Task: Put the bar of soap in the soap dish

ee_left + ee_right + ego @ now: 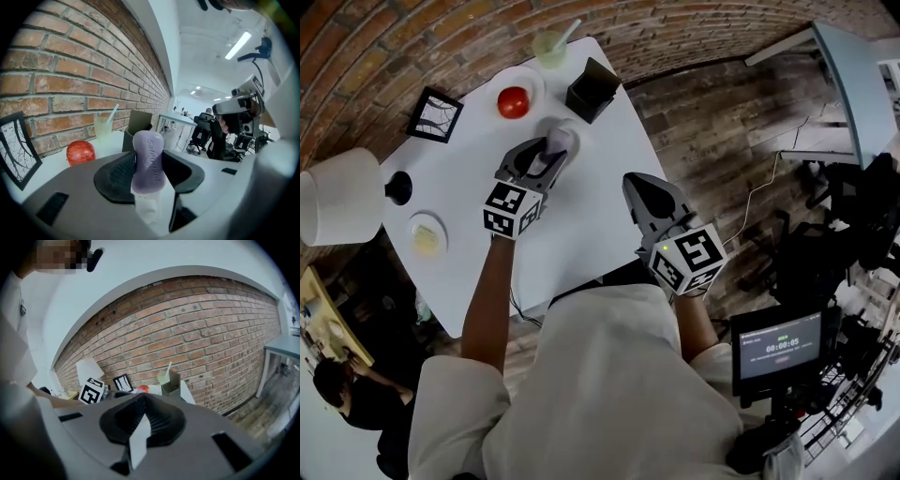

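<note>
Left claw (549,156) grips the purple soap bar (148,159) upright; the likely soap dish (425,234) lies left and nearer on the desk (581,225). Right claw (636,187) closed, empty.

Left tool (547,156), arm outstretched, pinches the bar of soap (148,161); right tool (639,187) hangs back, jaws together.

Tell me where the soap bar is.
In the head view, the bar of soap is clamped between the jaws of the left gripper, over the white table, near the red apple and black box.
</note>
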`<state>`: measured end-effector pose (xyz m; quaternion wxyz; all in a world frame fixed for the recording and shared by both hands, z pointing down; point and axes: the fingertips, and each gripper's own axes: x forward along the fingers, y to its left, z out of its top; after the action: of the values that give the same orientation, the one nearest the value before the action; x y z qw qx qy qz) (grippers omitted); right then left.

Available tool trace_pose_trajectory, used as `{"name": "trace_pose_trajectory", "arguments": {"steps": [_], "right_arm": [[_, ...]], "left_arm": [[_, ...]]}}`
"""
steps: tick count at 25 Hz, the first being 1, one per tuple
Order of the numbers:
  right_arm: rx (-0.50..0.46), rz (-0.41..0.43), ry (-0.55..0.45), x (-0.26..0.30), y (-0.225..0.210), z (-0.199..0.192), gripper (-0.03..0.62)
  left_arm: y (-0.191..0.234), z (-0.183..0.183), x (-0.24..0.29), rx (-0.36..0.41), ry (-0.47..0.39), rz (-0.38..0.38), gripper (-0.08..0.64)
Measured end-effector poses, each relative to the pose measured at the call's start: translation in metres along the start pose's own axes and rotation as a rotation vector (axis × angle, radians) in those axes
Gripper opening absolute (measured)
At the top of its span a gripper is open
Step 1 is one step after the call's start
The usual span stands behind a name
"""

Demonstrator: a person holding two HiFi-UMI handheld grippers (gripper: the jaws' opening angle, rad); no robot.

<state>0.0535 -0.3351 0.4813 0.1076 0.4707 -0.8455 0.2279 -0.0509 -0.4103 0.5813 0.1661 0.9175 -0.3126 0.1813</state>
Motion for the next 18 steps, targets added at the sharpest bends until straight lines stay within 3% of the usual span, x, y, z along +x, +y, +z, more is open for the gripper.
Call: {"name": "trace_pose_trajectory", "arguments": {"steps": [18], "right_arm": [[0.054,-0.017,0.037,-0.002,-0.008,-0.02,0.005]], "left_arm": [[0.006,-0.038,0.024,0.037,0.213,-0.017,0.184]]}}
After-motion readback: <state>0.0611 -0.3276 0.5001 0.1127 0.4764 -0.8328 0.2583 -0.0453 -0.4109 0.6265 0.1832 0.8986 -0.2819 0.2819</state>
